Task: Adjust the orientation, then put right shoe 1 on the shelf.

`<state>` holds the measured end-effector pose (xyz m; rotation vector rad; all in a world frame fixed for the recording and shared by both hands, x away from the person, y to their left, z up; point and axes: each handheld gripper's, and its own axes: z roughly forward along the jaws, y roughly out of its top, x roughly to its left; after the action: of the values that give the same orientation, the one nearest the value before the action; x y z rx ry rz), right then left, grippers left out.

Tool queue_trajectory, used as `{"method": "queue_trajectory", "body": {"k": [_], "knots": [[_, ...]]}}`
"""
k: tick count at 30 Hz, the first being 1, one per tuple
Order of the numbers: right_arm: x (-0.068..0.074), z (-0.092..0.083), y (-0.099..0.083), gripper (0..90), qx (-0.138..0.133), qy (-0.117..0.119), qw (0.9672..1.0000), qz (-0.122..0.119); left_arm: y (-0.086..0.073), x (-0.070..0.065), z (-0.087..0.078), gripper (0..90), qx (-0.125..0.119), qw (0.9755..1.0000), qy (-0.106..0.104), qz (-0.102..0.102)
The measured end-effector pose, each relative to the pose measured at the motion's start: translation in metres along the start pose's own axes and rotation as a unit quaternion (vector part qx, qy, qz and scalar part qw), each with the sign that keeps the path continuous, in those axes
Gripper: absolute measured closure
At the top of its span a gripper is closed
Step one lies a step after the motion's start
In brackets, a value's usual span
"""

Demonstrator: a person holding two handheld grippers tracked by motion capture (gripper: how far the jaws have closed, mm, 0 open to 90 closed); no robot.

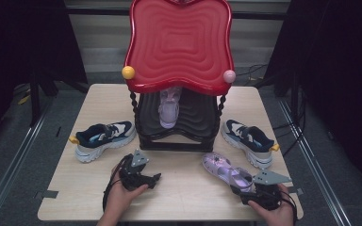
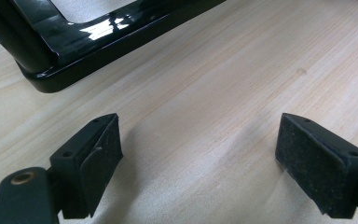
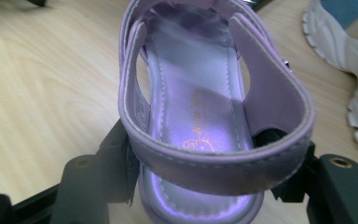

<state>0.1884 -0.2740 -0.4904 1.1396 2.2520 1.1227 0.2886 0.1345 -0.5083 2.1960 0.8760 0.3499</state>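
Observation:
A purple sandal (image 1: 226, 170) lies on the table's front right, toe toward the rack. My right gripper (image 1: 246, 184) is at its heel; in the right gripper view the sandal (image 3: 205, 93) has its heel strap between the two black jaws, whose pads press on either side of it. My left gripper (image 1: 139, 162) rests at the front left of centre. Its jaws stand wide apart over bare wood (image 2: 198, 154), with nothing between them. A second purple sandal (image 1: 168, 108) stands on the rack's lower black shelf.
A shoe rack with a red wavy top (image 1: 179, 42) and black base (image 2: 98, 42) stands mid-table. A navy and white sneaker (image 1: 104, 139) lies to its left, its mate (image 1: 247, 141) to its right, with the mate's white sole (image 3: 349, 70) close to the held sandal.

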Motion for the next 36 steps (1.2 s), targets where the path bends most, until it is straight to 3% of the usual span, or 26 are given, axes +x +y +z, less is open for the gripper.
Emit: {"method": "queue_trajectory", "body": {"k": [7, 14, 24, 36], "knots": [[0.016, -0.010, 0.017, 37.2, -0.015, 0.001, 0.9997, -0.021, 0.000, 0.000, 0.000, 13.9, 0.002, 1.0000, 0.000, 0.002], [0.024, -0.015, 0.032, 37.2, -0.026, -0.002, 0.9994, -0.022, 0.000, 0.000, 0.000, 13.9, 0.003, 1.0000, 0.000, 0.003], [0.024, -0.014, 0.049, 37.2, -0.037, -0.002, 0.9993, -0.008, 0.000, 0.000, 0.000, 13.9, 0.002, 1.0000, 0.000, 0.003], [0.031, -0.009, 0.072, 37.2, -0.062, -0.029, 0.9976, 0.004, 0.000, 0.000, 0.000, 13.9, 0.002, 1.0000, -0.001, 0.003]]}}
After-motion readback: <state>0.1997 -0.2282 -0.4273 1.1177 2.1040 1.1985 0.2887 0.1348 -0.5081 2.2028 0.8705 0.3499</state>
